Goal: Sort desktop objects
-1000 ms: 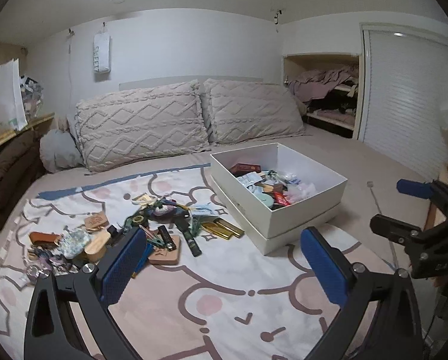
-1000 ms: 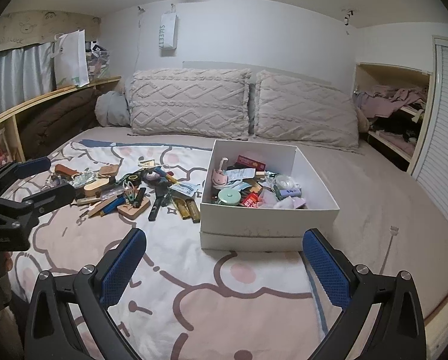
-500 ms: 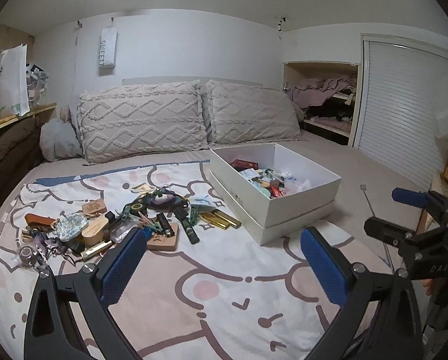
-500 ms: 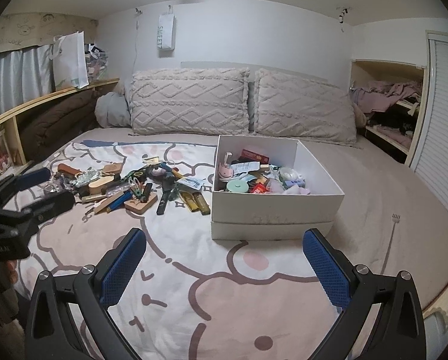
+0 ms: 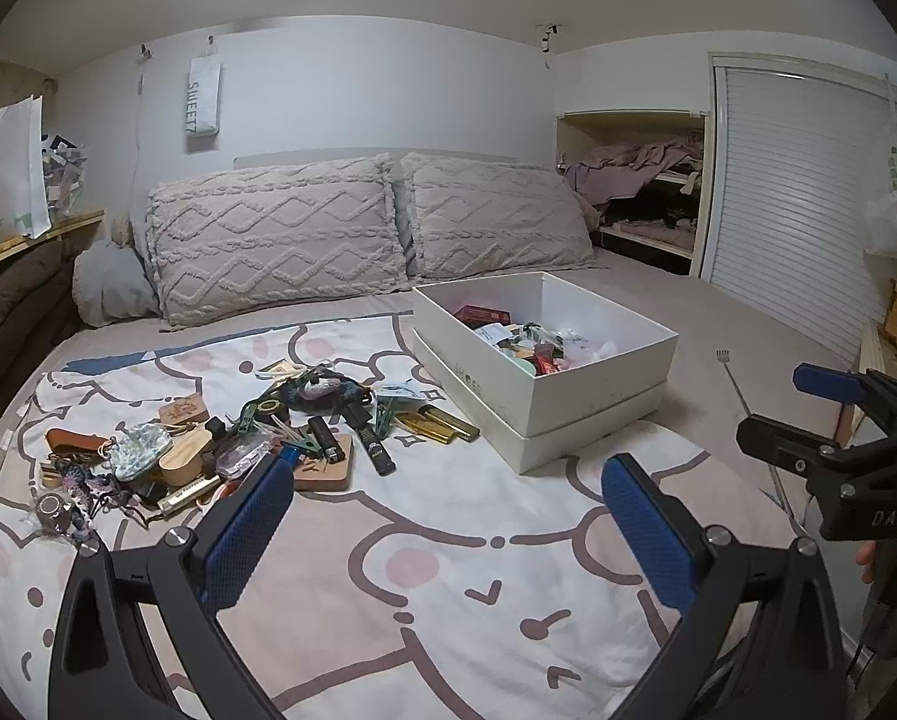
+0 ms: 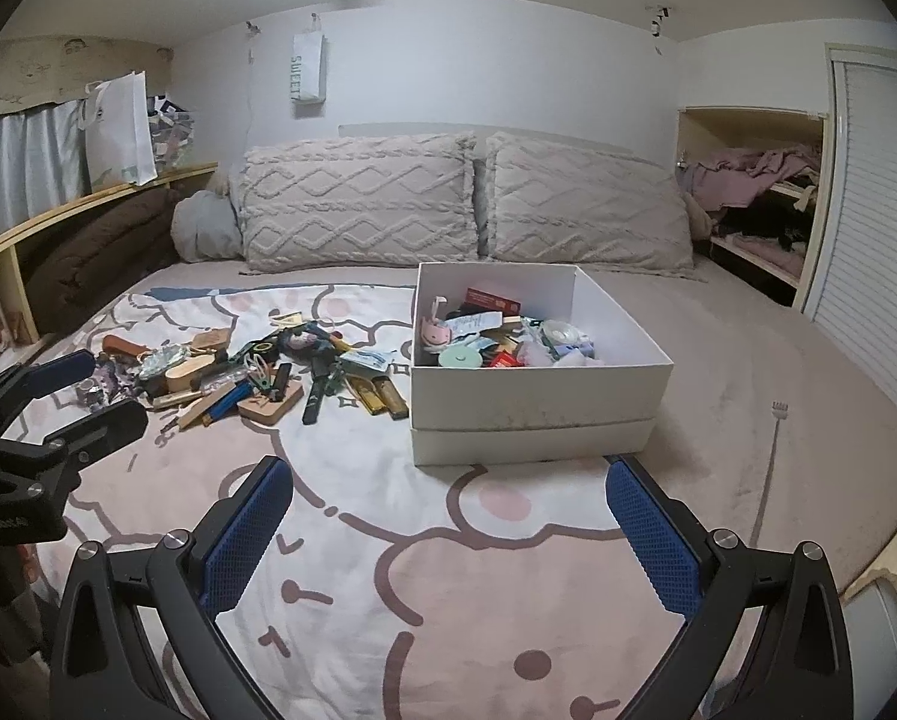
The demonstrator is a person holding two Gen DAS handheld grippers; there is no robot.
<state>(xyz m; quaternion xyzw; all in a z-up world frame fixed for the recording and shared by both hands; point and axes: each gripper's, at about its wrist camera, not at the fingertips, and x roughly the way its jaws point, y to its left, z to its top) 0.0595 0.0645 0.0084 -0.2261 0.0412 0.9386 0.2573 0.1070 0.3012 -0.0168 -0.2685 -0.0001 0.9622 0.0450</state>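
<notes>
Above the blanket, near its front edge: both claws hang in the air, holding nothing.
Left claw [image 5: 442,525]: blue pads wide apart.
Right claw [image 6: 448,531]: pads wide apart too — it points at the white box.
White box [image 6: 538,402]: stands on the bed, half full of small things.
Pile of small objects [image 5: 220,438]: lies loose on the blanket [image 5: 388,600], just left of the box.
</notes>
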